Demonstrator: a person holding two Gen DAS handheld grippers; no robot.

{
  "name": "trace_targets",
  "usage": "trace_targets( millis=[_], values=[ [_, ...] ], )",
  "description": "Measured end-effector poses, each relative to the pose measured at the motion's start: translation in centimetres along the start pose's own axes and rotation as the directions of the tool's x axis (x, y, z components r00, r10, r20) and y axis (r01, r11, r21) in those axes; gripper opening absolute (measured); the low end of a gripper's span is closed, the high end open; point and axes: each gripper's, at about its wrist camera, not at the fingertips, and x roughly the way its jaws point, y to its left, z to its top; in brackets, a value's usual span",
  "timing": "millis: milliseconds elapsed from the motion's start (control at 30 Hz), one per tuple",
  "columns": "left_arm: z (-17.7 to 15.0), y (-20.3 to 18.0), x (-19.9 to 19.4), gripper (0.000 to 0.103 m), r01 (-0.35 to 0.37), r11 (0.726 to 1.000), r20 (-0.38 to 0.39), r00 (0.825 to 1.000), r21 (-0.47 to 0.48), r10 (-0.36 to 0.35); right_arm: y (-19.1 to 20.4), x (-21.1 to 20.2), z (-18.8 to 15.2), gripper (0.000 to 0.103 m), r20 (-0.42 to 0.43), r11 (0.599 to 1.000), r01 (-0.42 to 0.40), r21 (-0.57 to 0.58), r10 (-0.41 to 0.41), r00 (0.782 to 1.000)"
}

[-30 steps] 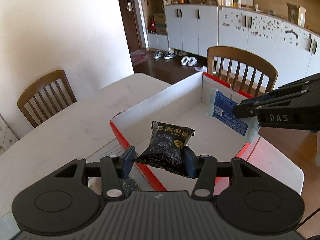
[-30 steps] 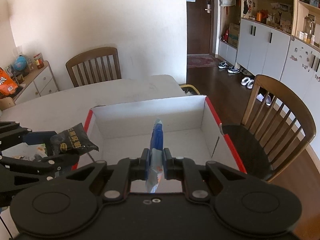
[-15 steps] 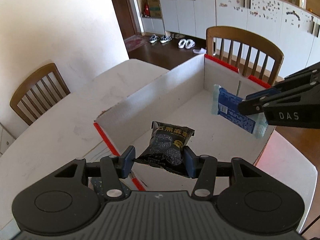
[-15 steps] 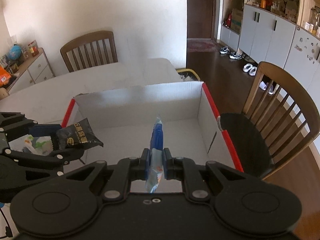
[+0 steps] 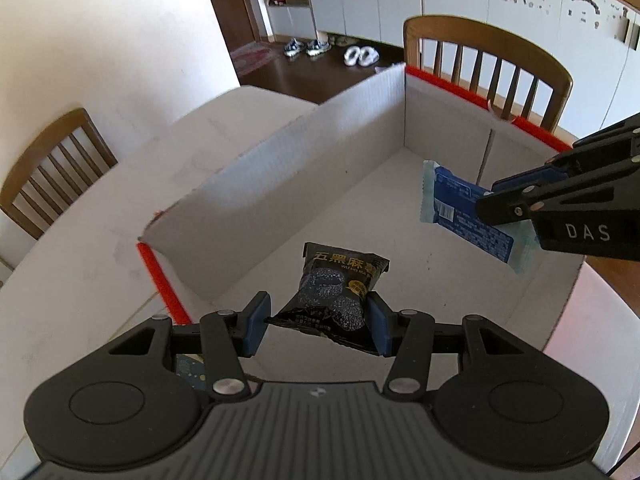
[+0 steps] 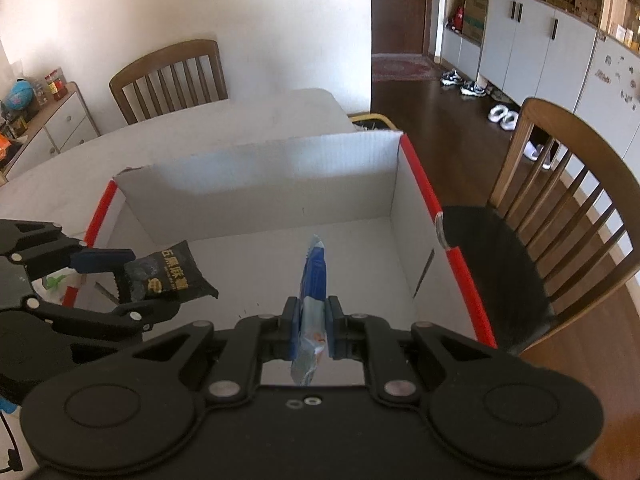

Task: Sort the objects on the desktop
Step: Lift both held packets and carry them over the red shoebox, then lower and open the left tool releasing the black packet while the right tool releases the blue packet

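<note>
My left gripper [image 5: 318,322] is shut on a black snack packet [image 5: 338,294] with gold lettering, held above the inside of a white cardboard box [image 5: 280,184] with red edges. In the right wrist view that packet [image 6: 168,276] hangs at the left over the box's near left corner. A blue and pale snack wrapper [image 6: 314,280] stands edge-on between the pads of my right gripper [image 6: 311,330], which is shut on it. From the left wrist view the wrapper [image 5: 460,216] hovers over the box's right side. The box floor [image 6: 280,256] is bare.
The box sits on a white table [image 5: 100,208]. Wooden chairs stand at the far side [image 6: 168,76], at the right [image 6: 560,184] and at the left [image 5: 48,168]. Some packets [image 6: 56,284] lie on the table outside the box's left wall. White cabinets [image 5: 520,16] and shoes lie beyond.
Both grippers have sunk and moved forward over the box with their packets still held. The box's inside now fills more of both views.
</note>
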Motion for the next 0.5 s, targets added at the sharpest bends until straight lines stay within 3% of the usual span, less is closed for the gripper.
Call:
trace_targets(
  millis=[333,500],
  values=[
    [1.0,0.0,2.5,0.05,0.032,0.999,-0.061,0.998,0.005,-0.031,-1.6,2.1,0.6,0.012,-0.09,0.992,-0.08,0.098,0.089,0.992],
    [1.1,-0.3,3.4,0.05,0.038,0.999,-0.093,0.995,0.034,-0.034,-1.9,2.9,0.5,0.012,-0.121,0.991,-0.081,0.11,0.095,0.988]
  ],
)
